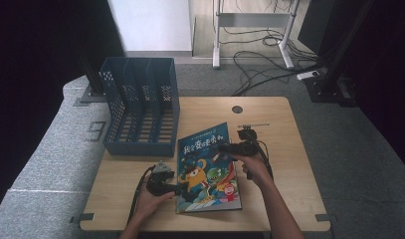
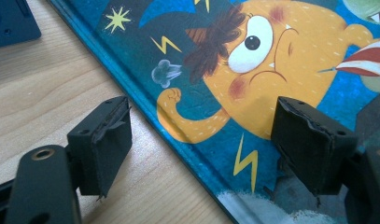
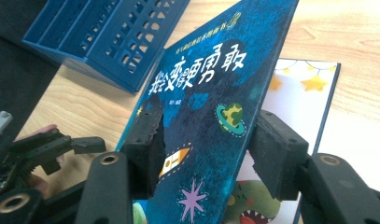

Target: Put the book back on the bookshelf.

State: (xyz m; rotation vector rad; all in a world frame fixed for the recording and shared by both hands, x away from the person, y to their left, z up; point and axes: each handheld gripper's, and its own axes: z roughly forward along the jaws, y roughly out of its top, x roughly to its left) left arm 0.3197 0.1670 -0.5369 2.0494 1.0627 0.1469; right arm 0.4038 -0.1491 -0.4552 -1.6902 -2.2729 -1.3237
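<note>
The wooden counter (image 1: 269, 199) is carrying a blue file rack (image 1: 140, 107) at its far left corner and a picture book (image 1: 206, 169) lying just in front of and to the right of that rack. The book's long axis is running away from the person, leaning slightly to the right at its far end, with the spine along its left edge.

The right tongs (image 3: 204, 154) are working at the book's far right part, and in the right gripper view the front cover (image 3: 211, 93) is standing tilted up between the two jaws, lifted clear of the white first page (image 3: 309, 93) beneath it. The jaws are standing about half open on either side of the cover; whether the pads are actually pressing it I cannot tell.

The left tongs (image 2: 201, 144) are resting at the book's near left edge, jaws spread wide and gripping nothing, one jaw over bare wood and the other over the cover art, so the spine edge is running between them.

The right hand (image 1: 257, 169) is the one nearer the raised cover, so opening it probably falls to that side, swinging leftward about the spine while the left tongs are steadying the book.
</note>
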